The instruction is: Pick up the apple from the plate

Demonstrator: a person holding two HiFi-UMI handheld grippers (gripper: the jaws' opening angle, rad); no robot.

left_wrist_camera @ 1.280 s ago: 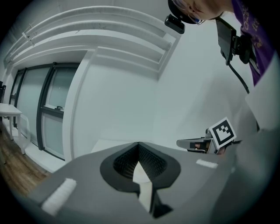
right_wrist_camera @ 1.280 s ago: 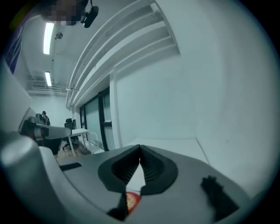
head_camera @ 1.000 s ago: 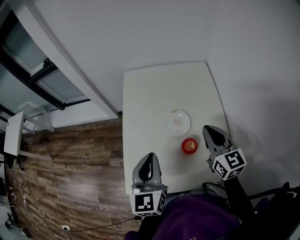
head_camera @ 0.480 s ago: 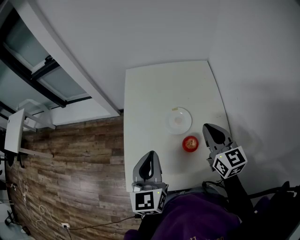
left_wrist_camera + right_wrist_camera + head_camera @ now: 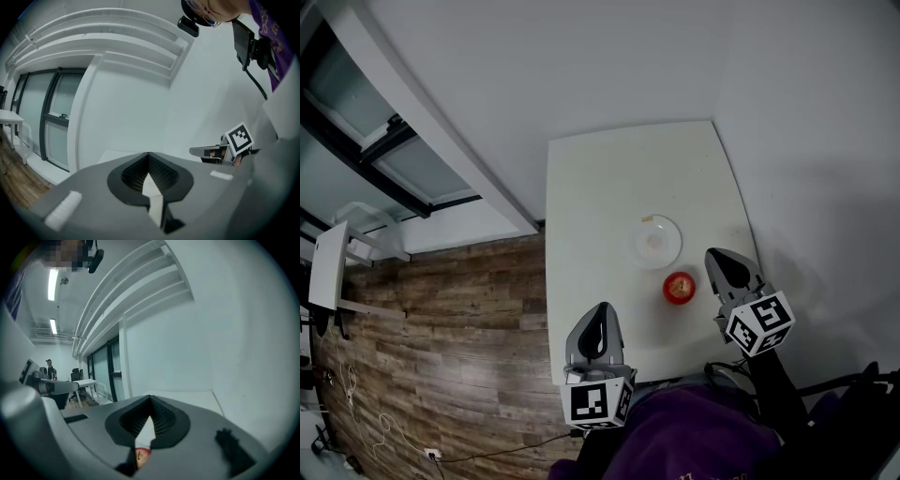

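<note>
White table [image 5: 600, 178] is bearing a plate [image 5: 655, 243] with the red apple [image 5: 679, 288] just beside it; we are holding left gripper [image 5: 599, 311] and right gripper [image 5: 720, 258] clenched, empty.

White tabletop [image 5: 609, 178] standing in a corner between two plain white walls [image 5: 581, 66]. To its left lies a wood-plank floor [image 5: 441, 309] with a small white side table [image 5: 325, 267]. Dark-framed glazing [image 5: 342, 89] runs along the far wall. Ceiling strip lights [image 5: 51, 284] are lit.
</note>
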